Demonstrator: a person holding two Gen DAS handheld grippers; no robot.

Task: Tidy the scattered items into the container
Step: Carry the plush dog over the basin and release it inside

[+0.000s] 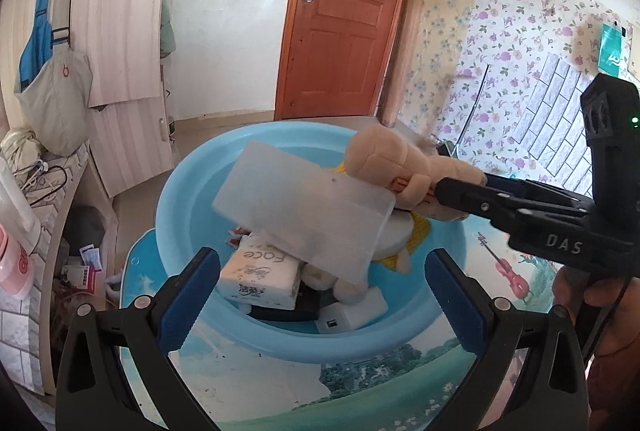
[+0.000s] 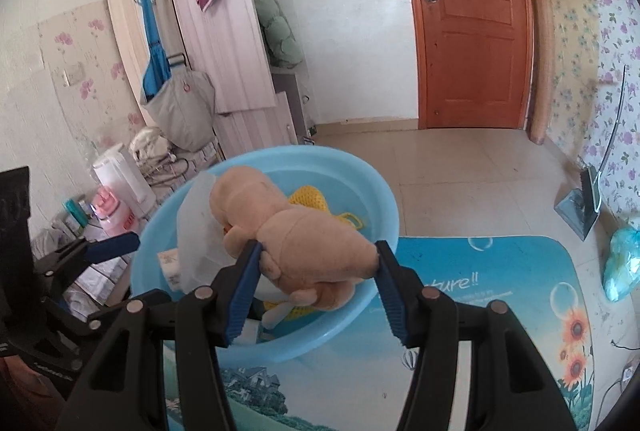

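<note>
The right gripper is clamped on a tan plush toy, its blue pads pressing the toy's body from both sides, and holds it in the air over the blue basin. In the left wrist view the same gripper reaches in from the right with the toy at its tip. A frosted, translucent plastic piece, perhaps a lid or a box, hangs tilted just in front of the toy and seems to touch it; whether the pads also pinch it I cannot tell. The left gripper is released, jaws wide apart with nothing between them, waiting at the near rim of the basin.

The step in hand looks like the drop-off of the toy. The next move, as I judge it, calls for lowering the toy toward the basin's middle and parting the jaws, minding that the plastic piece falls inside and not over the rim.

The basin sits on a printed blue mat covering the counter. Inside it lie a white tissue pack, a yellow knitted item at the far right, a small white charger block and a dark flat thing near the front.
</note>
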